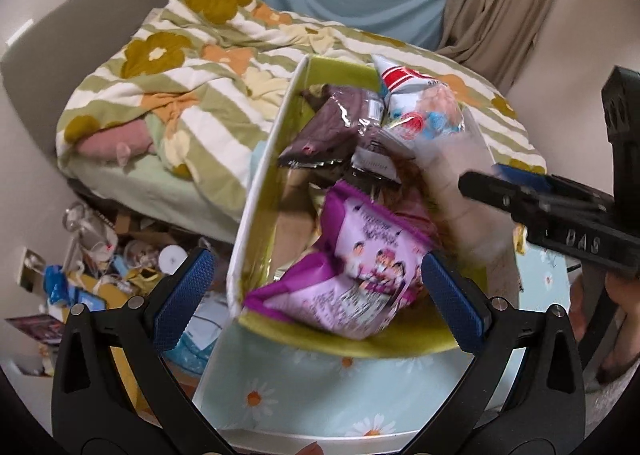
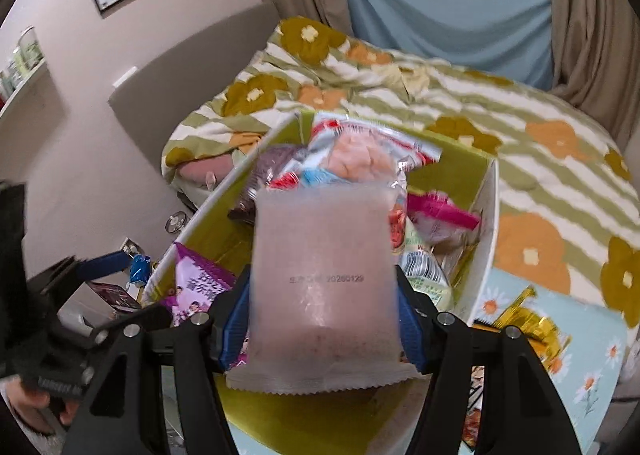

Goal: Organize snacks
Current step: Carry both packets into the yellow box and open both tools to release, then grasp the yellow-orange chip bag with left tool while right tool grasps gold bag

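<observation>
A white box with a green inside (image 1: 256, 191) stands on a daisy-print cloth and holds several snack packs. A purple pack (image 1: 360, 275) lies at its near end, a brown pack (image 1: 324, 127) and a red, white and blue bag (image 1: 416, 103) farther back. My left gripper (image 1: 316, 287) hangs open and wide above the purple pack, not touching it. My right gripper (image 2: 322, 295) is shut on a pale pink frosted packet (image 2: 324, 279), held upright over the box (image 2: 486, 223). In the left wrist view that packet (image 1: 460, 167) is blurred under the right gripper (image 1: 500, 191).
A bed with a flowered striped quilt (image 1: 192, 87) lies just behind the box. Floor clutter (image 1: 100, 275) lies at the left. A gold wrapper (image 2: 524, 315) rests on the daisy cloth (image 2: 580, 355) right of the box. Magenta (image 2: 444, 211) and green-white (image 2: 428, 275) packs fill the box's right side.
</observation>
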`<control>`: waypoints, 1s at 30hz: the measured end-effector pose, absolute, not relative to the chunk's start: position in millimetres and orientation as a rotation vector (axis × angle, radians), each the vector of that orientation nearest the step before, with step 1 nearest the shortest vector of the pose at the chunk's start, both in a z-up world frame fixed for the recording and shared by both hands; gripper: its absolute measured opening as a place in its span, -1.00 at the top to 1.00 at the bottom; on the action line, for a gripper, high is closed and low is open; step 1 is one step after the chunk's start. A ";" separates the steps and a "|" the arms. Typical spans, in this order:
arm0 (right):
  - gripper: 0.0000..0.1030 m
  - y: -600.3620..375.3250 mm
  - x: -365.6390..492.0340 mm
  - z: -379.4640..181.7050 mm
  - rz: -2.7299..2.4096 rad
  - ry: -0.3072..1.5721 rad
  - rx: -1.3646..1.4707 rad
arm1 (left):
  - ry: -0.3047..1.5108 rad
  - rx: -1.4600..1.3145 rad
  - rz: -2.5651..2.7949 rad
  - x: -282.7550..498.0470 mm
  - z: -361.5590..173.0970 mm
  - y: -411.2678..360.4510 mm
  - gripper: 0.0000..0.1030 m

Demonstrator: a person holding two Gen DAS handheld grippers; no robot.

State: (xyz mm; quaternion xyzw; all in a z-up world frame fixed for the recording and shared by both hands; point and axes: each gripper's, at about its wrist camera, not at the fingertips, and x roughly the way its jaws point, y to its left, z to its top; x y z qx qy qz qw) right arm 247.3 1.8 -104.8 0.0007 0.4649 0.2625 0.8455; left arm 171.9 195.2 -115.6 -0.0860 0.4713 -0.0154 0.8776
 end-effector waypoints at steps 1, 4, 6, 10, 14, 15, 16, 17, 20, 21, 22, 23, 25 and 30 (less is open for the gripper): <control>-0.29 -0.7 247.5 -107.5 0.552 0.977 0.022 | 0.985 -0.173 -0.028 168.6 -116.9 194.9 -1.00; -0.92 -6.3 242.4 -108.6 0.544 0.959 0.054 | 0.982 -0.164 -0.024 160.9 -116.0 189.6 -1.00; -0.94 -9.2 234.9 -105.0 0.548 0.935 0.058 | 0.977 -0.156 -0.026 157.1 -114.3 186.4 -1.00; -0.94 -11.4 220.4 -94.0 0.542 0.894 0.008 | 0.958 -0.143 -0.031 152.0 -106.8 177.9 -1.00; -0.94 -18.1 208.6 -82.9 0.538 0.861 -0.012 | 0.940 -0.130 -0.031 147.7 -96.8 166.7 -1.00; -0.94 -20.1 206.4 -80.3 0.537 0.855 -0.016 | 0.935 -0.128 -0.030 147.1 -94.4 164.9 -1.00; -0.94 -24.3 203.7 -76.4 0.538 0.845 -0.021 | 0.928 -0.127 -0.026 146.8 -90.8 161.6 -1.00; -0.94 -27.0 202.5 -73.8 0.539 0.839 -0.023 | 0.923 -0.125 -0.023 146.5 -88.1 157.9 -1.00; -0.94 -42.9 199.2 -64.3 0.540 0.820 -0.015 | 0.907 -0.118 -0.016 143.2 -80.3 146.4 -1.00; -0.94 -48.5 198.8 -61.9 0.539 0.819 -0.009 | 0.898 -0.117 -0.010 141.5 -77.0 140.4 -1.00; -0.94 -57.6 197.7 -59.0 0.540 0.820 0.000 | 0.894 -0.114 -0.006 139.9 -74.9 135.7 -1.00; -0.94 -64.4 196.8 -57.0 0.542 0.819 0.004 | 0.890 -0.111 -0.001 139.4 -72.6 128.4 -1.00; -0.94 -81.7 194.2 -51.4 0.534 0.813 0.004 | 0.884 -0.104 0.007 140.2 -69.1 113.8 -1.00; -0.94 -126.2 192.5 -42.4 0.531 0.817 0.013 | 0.875 -0.116 0.010 143.3 -61.9 72.7 -1.00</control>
